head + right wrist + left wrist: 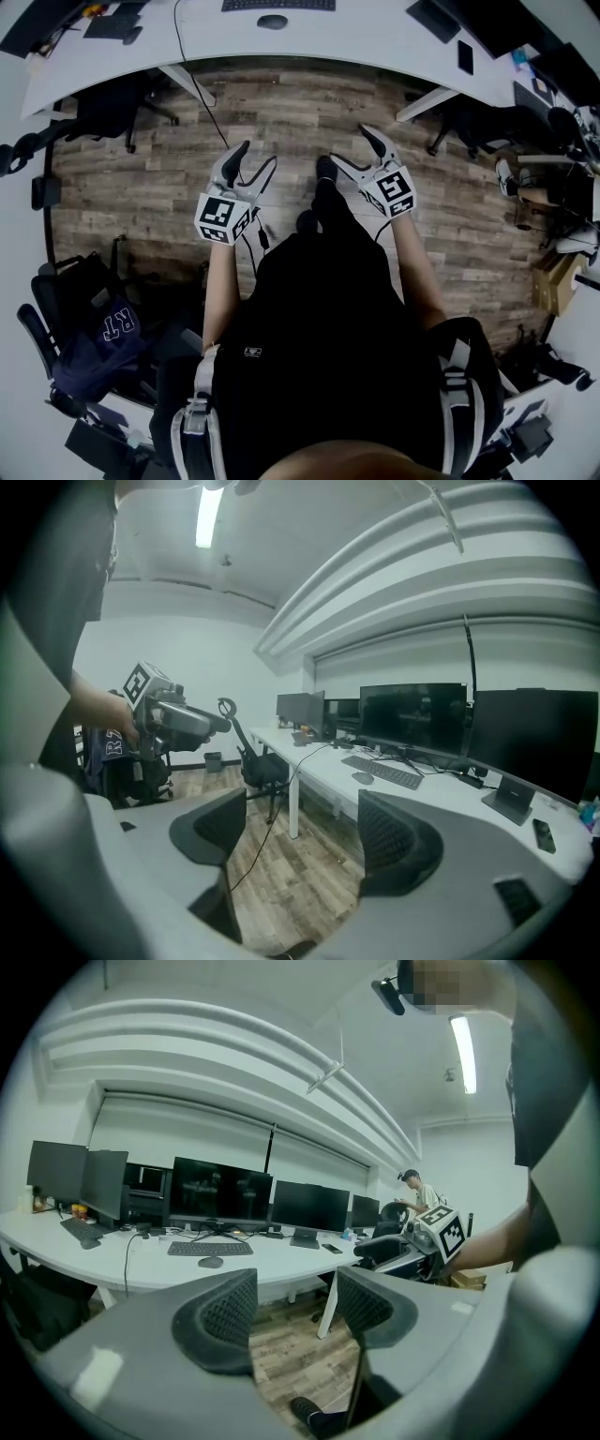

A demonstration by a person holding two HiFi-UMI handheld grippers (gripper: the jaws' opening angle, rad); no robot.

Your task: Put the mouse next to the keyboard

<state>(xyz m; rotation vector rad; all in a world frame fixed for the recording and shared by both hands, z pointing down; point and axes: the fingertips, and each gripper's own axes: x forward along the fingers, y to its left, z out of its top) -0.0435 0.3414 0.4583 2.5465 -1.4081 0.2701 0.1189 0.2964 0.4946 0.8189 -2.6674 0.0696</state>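
The person's black shirt [319, 356] fills six o'clock; the left gripper [260, 152] and right gripper [347, 142] hover released and empty. At twelve o'clock, the mouse [272, 22] sits beside the keyboard [278, 5].

Legible markings: one lettering, white on dark fabric.
The letters "RT" stand on the navy garment [111, 330] draped over the chair [36, 326]; the right gripper view shows only its "R". A white label [251, 352] on the person's black top is too small to read. The cubes on the left gripper [260, 155] and right gripper [349, 142] carry square patterns, no characters.
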